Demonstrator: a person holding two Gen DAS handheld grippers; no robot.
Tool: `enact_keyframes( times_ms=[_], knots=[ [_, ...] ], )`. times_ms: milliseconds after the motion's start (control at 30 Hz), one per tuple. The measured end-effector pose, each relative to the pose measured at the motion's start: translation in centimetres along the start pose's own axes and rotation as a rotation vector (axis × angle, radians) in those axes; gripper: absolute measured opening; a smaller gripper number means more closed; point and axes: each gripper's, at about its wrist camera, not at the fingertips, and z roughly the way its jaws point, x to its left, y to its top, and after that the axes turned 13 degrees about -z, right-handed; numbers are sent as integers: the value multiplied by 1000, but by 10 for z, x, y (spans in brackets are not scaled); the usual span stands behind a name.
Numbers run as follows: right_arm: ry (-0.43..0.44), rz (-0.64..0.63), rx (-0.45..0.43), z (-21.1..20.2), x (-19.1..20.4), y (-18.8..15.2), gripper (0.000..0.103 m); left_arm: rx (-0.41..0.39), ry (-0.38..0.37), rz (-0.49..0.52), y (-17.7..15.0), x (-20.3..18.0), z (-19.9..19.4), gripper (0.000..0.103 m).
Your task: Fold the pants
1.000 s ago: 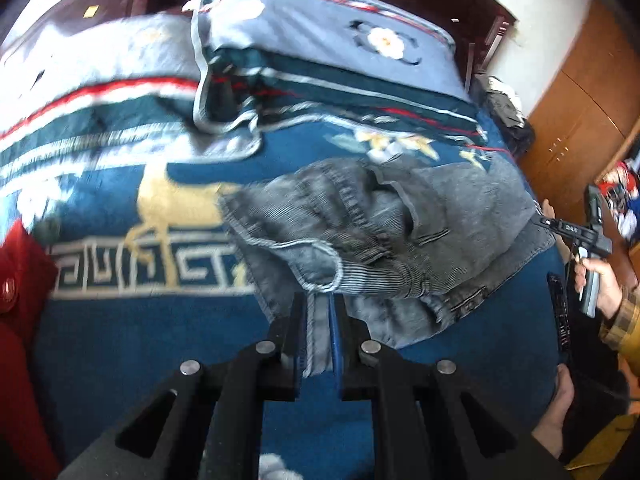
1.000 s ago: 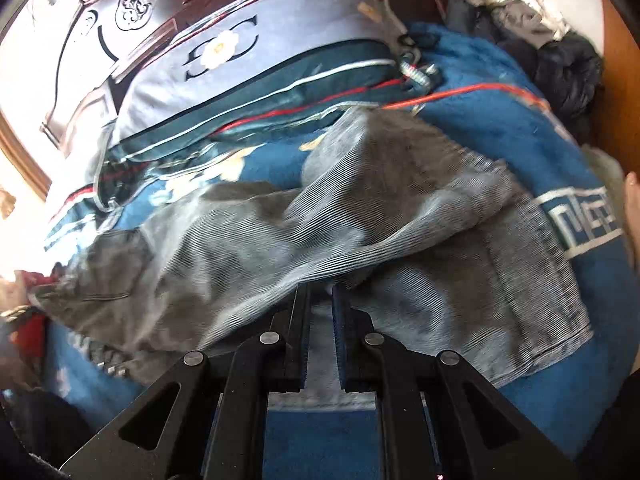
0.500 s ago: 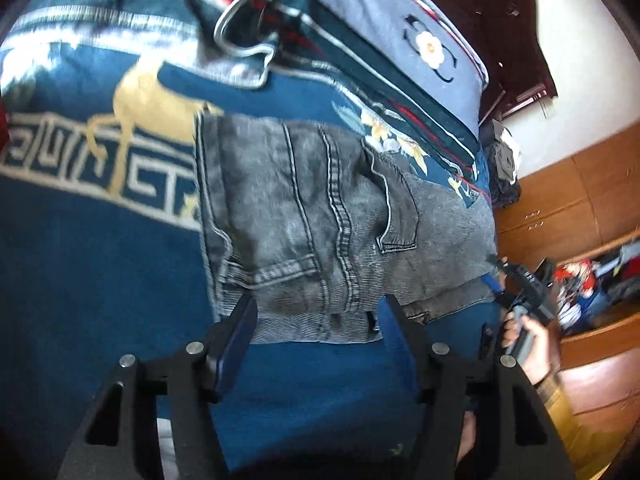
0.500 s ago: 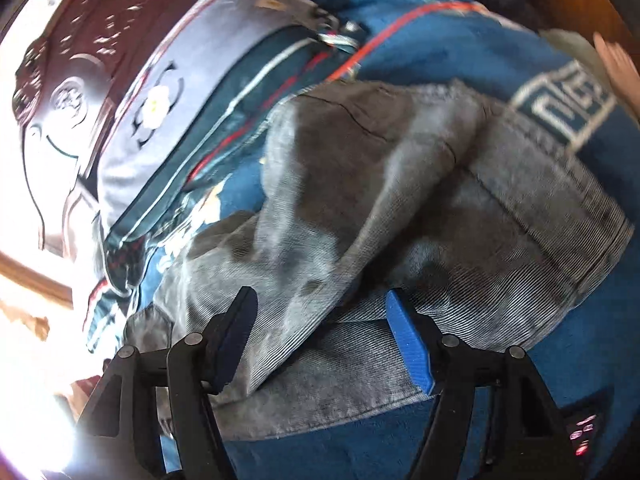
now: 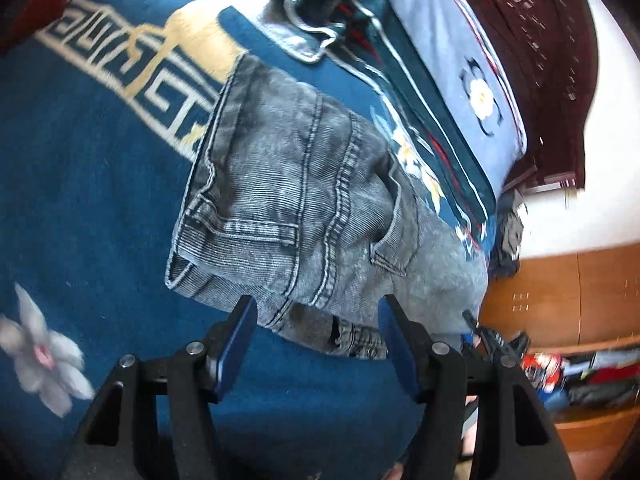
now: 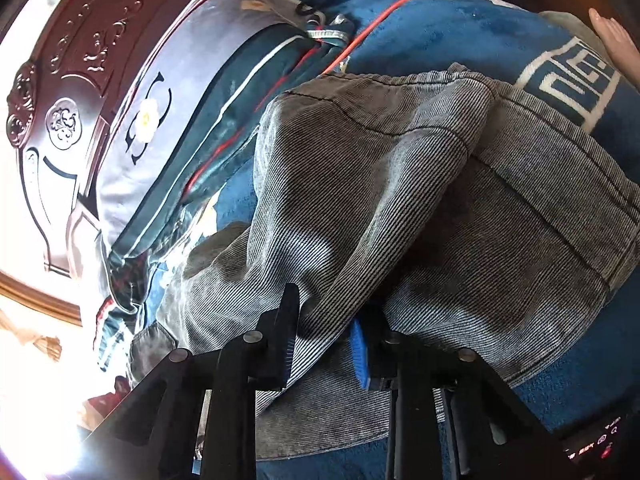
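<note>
Grey corduroy pants lie folded on a blue patterned blanket, waistband and back pocket up in the left wrist view. My left gripper is open at the near edge of the pants, holding nothing. In the right wrist view the leg ends lie in layers. My right gripper is open, its jaws either side of a raised fold of the grey cloth, not closed on it. The right gripper also shows in the left wrist view at the far end of the pants.
A folded blue floral quilt and dark carved headboard lie behind the pants. A wooden cabinet stands to the right. A remote control lies on the blanket near my right gripper. A hand rests at the blanket's far edge.
Both grippers were shut on the pants a second ago and have opened and let go. The pants now lie flat and folded. The right jaws have narrowed a little around a fold.
</note>
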Motion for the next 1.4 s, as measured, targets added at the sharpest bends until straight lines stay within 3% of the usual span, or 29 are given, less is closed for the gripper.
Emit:
enact_keyframes(
  times_ms=[67,133,233,267,300,333,400,633,700,833,967,1033,1100,1133,1167,1233,1400],
  knots=[
    [-2,18,2,2,-2,-1,30,-6,14,-49,5,3,9,65],
    [10,43,-8,3,-5,-1,44,-9,17,-94,9,7,18,65],
    [0,40,-21,5,-5,1,45,-37,-8,-174,14,16,27,63],
    [-3,35,-21,7,-6,3,44,-57,-11,-180,14,17,27,54],
    [-8,31,-18,9,-7,5,35,-78,-9,-173,13,17,26,38],
    [-13,25,-15,10,-7,7,21,-99,-6,-157,13,17,24,31],
    [-16,5,-18,10,-5,11,13,-122,-28,-130,12,16,16,23],
    [29,-146,-114,-38,23,16,9,-145,-54,9,16,1,-21,19],
    [35,-188,-131,-53,29,11,9,-116,-5,64,17,-5,-24,19],
    [-30,-226,-83,-48,22,-5,9,-37,180,121,16,2,0,19],
    [-112,-207,9,-15,-2,-23,10,15,291,106,12,11,25,23],
    [-122,-194,49,-2,-12,-30,11,8,294,89,12,11,23,29],
    [-104,-184,45,-2,-16,-30,16,11,301,84,12,10,16,50],
    [-102,-178,46,-5,-16,-28,30,8,313,87,10,10,11,59],
    [-96,-174,43,-10,-16,-26,36,-2,331,92,8,10,5,71],
    [-74,-170,18,-24,-17,-22,48,-37,333,119,2,8,-10,73],
    [-54,-127,-37,-62,-37,-6,48,-125,316,220,-22,-16,-41,73]
  ],
)
